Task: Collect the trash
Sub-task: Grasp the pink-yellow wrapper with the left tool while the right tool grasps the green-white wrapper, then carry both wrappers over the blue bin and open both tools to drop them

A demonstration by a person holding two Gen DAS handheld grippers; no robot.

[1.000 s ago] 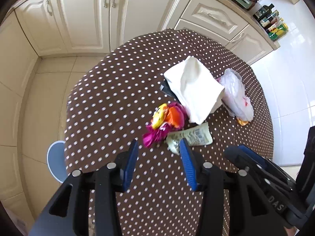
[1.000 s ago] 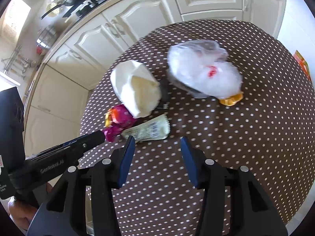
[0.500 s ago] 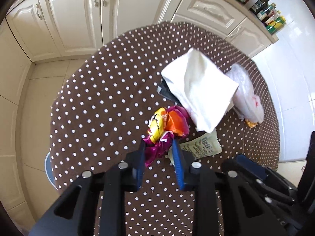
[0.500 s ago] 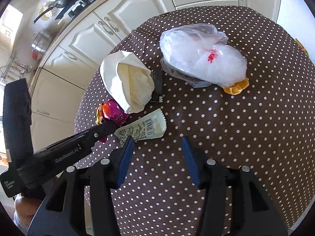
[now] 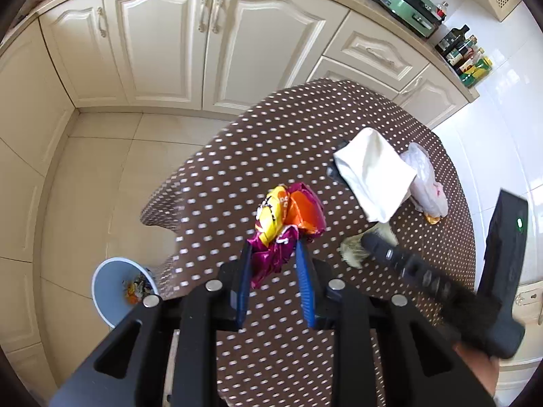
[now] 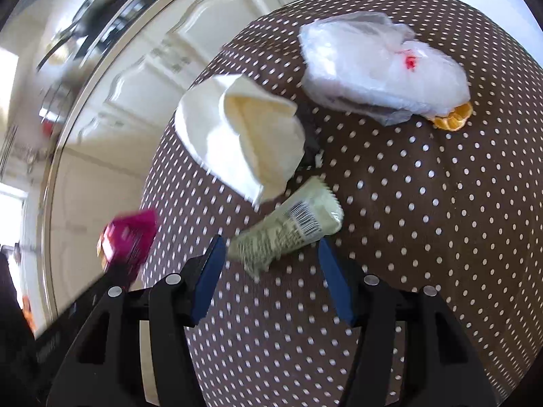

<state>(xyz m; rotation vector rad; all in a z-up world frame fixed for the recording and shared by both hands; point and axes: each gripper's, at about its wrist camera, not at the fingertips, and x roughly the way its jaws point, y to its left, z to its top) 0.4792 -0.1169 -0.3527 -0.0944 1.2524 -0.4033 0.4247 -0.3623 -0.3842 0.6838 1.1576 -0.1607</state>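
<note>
Through the left wrist camera, my left gripper (image 5: 273, 266) was clenched on one crinkled foil snack wrapper (image 5: 286, 222), magenta, yellow and orange, held raised above the near left part of the round table (image 5: 264, 156), whose cloth was brown with white dots. Its jaws had just closed on the wrapper. Farther right lay one white folded paper bag (image 5: 373, 176), and beyond it one filmy clear plastic bag (image 5: 426, 183). One pale blue round bin (image 5: 108, 291) stood on the tiled floor at the near left, with scraps inside. Cream panelled cabinets (image 5: 163, 40) filled the far side.

Through the right wrist camera, my right gripper (image 6: 271, 264) was released, its blue pads spread either side of one pale green wrapper (image 6: 295, 225) with a barcode, lying flat on the cloth; the jaws had just been opening, and the pads did not press it. One orange peel piece (image 6: 453, 118) sat at the plastic bag's far right edge.
</note>
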